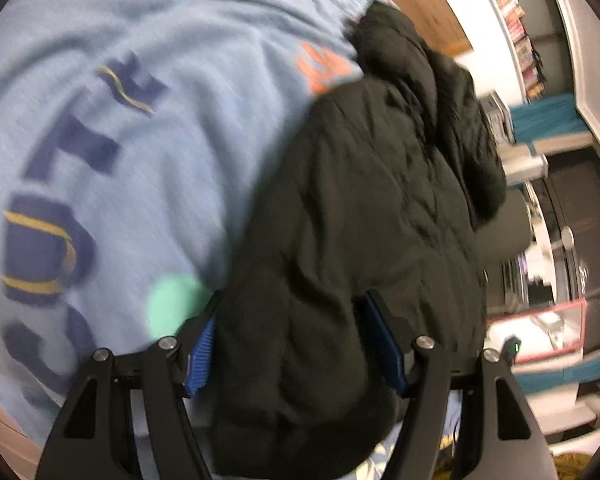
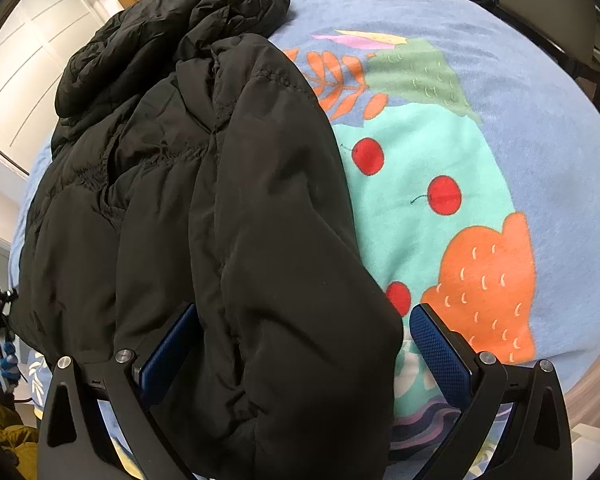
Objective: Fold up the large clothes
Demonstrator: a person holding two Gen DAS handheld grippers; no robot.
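A black padded jacket lies on a printed bedcover, partly folded: one panel is laid lengthwise over the body, and the hood is bunched at the far end. The near hem falls between the fingers of both tools.

The right gripper stands wide over the near right edge of the jacket. Its left pad is close against the fabric, while its right pad is clear of it, over the bedcover, so nothing is pinched. The left gripper is also spread wide around a thick bulge of the jacket's near left part. Motion blur leaves it unclear whether its pads press the cloth, though they appear to flank it only.

Risks: the padding is bulky and slick, so a closing pinch may take only the top layer, and the folded panel could slide off when lifted. Unequal bites by the two tools would skew the next fold.

The right wrist view shows the whole jacket, its stitching and the cover's fruit print sharply. The left wrist view alone shows large dark lettering on the cover and shelving at the far right. Only the right wrist view catches a gloved hand on the other tool at its left edge.
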